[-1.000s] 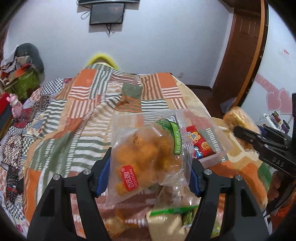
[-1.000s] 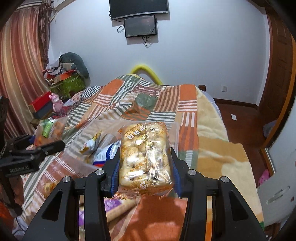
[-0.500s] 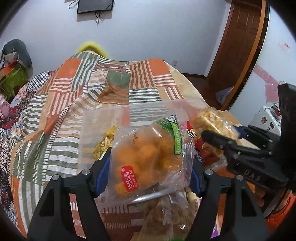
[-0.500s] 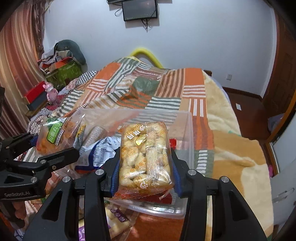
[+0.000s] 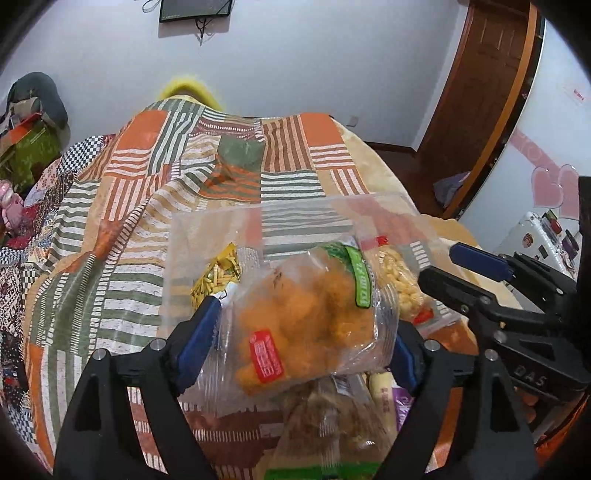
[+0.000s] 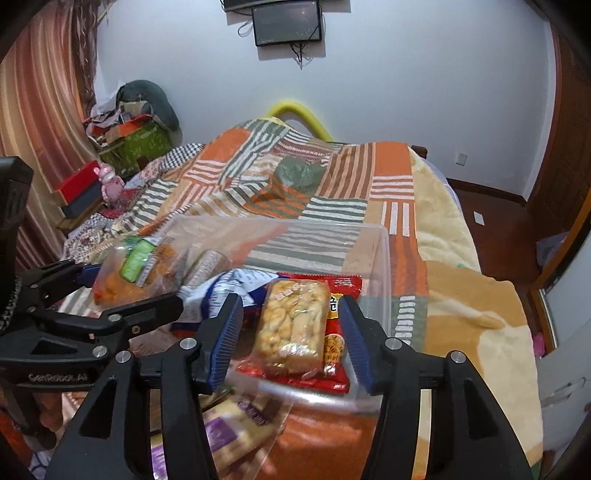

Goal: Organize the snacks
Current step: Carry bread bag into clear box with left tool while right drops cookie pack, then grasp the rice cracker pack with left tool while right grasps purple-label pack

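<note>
Several snacks already lie in the clear bin [image 6: 380, 258] at frame centre; your right tool [image 6: 291, 332] is spread, its biscuit pack [image 6: 291, 325] dropped inside; your left tool [image 5: 299, 332] pinches the orange snack bag [image 5: 306, 325] over the bin; loose packs [image 6: 236, 432] wait lower left.

A bin [image 6: 384, 258] sits on a quilt [image 6: 332, 177] spread over a bed. Inside the bin, a biscuit pack [image 6: 291, 325] lies on a flat packet [image 6: 334, 332], at the right end — between the spread fingers of the right claw [image 6: 291, 339], touching neither. To its left lies a crumpled bag [image 6: 236, 284]. The left claw [image 5: 299, 339] hangs over the bin's left end, a bag of puffs [image 5: 310, 317] between its fingers. More packs [image 6: 229, 432] lie on the quilt in front of the bin. A screen [image 6: 286, 22] hangs on the wall behind the bed.
</note>
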{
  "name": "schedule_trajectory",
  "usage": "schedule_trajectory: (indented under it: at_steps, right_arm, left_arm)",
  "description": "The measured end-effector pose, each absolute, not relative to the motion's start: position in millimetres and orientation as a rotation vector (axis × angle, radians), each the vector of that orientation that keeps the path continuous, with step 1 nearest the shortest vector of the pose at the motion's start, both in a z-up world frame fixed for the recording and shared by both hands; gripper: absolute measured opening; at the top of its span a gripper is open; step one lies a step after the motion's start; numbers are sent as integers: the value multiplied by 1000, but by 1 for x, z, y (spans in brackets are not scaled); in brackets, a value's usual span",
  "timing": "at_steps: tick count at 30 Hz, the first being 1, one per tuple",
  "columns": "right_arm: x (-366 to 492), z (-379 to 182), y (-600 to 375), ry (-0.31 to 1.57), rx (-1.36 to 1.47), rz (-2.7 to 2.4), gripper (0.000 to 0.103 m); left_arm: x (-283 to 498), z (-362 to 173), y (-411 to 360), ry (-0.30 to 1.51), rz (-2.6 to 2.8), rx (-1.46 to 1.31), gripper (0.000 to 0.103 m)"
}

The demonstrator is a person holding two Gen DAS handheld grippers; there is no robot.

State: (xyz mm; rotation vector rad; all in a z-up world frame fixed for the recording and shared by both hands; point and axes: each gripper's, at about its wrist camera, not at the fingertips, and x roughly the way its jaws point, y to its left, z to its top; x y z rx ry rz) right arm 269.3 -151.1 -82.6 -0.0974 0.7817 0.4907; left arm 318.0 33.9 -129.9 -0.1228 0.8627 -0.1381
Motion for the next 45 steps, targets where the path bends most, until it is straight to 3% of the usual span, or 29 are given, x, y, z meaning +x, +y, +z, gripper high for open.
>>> schedule_trajectory:
  at_steps: [3,18,23,36,42,44,45]
  right_arm:
    - [258,-74,-154,762,-83,499,58]
    - [205,-74,-142,770,-111,551,67]
    - [198,-93,-132,818,-110,557,77]
    - [204,-135,-123,945,-183,548,77]
    - [205,-146,-157,989,-210,473,76]
    - [207,-148,-168,1011,-181,473,76]
    - [206,-149,-171,1011,-174,470,76]
  left_arm:
    - [313,-121,35,851,-139,-131,87]
    - [238,-96,70,810,-62,-84,92]
    - [210,-119,95,860,-9,-60,92]
    - [192,-215,125,1082,-41,-138,92]
    - [194,-226,118,1062,-28,-91,92]
    - [195,-226,119,1049,-27,-101,89]
    - [196,-226,120,1045,-24,-104,83]
